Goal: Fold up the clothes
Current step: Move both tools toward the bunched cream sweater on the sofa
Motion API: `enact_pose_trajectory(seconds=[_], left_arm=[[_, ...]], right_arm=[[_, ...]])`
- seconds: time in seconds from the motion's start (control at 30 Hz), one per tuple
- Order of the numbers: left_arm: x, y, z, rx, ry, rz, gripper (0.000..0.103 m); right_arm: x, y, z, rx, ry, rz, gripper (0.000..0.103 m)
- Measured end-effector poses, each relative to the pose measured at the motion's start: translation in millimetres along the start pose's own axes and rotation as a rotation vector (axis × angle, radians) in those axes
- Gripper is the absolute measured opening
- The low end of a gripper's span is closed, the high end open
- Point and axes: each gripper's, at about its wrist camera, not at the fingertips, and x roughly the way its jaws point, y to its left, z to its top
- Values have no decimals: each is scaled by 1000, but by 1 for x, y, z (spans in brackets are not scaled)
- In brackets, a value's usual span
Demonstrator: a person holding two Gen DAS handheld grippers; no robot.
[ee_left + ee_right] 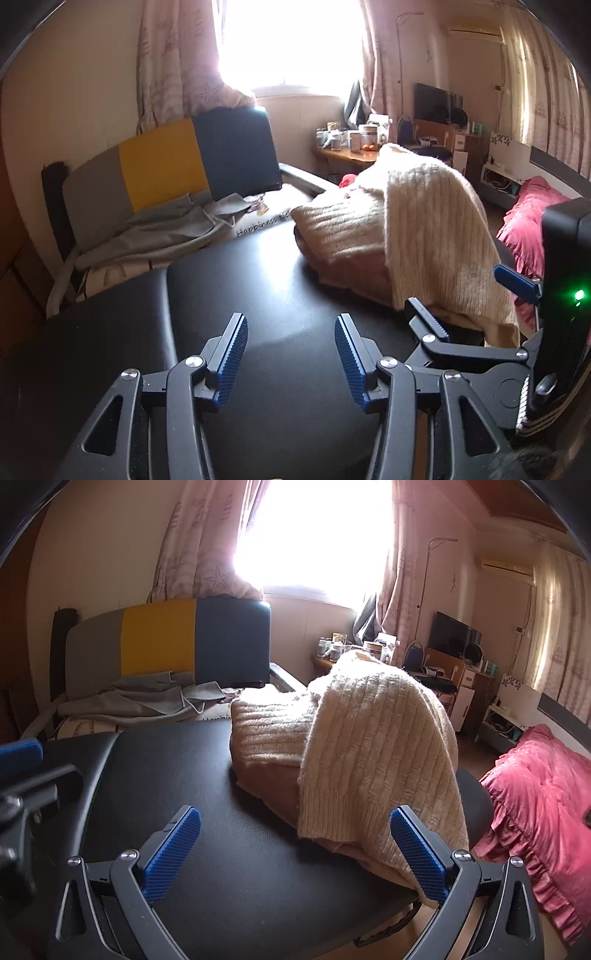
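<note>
left tool [291, 354] half open, empty over black table [258, 266], right tool [295, 853] wide, beside cream sweater [369, 738]

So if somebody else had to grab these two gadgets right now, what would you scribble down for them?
Left gripper: open, empty, over the bare black table.
Right gripper: open, empty, its right fingers beside the sweater's hanging hem.
Cream sweater: heaped on the table's right side, draped over something brownish, one end hanging off the near edge.
Done: no fold visible yet.
Left: spread the sweater flat, then fold it. Grey cloth on the sofa behind may be next.
</note>
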Motion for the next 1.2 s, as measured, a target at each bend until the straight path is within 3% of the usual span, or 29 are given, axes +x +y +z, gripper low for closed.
enact_pose_trajectory(seconds=[0.13, 0.37, 0.6, 0.8, 0.83, 0.93, 1.1, 1.2], left_arm=[[2, 6, -13, -3, 19, 11, 50], [15, 21, -40, -29, 73, 5, 53], [50, 49, -78, -97, 192, -30, 54], [107, 74, -119, -142, 355, 1, 54], [112, 73, -119, -133, 355, 8, 54], [125, 71, -116, -95, 343, 15, 54], [142, 70, -123, -78, 372, -29, 55], [149, 75, -123, -123, 381, -62, 55]], right_arm=[[-6, 3, -3, -4, -5, -7, 103], [-8, -1, -24, 26, 75, -13, 103], [2, -30, -66, 172, 246, 155, 103], [-27, -76, -43, 219, -39, 199, 103], [-18, -82, -37, 200, -20, 206, 103], [39, -101, -24, 202, 243, 208, 103], [62, -143, 31, 237, 63, 52, 103], [92, -160, 68, 201, 50, -40, 103]])
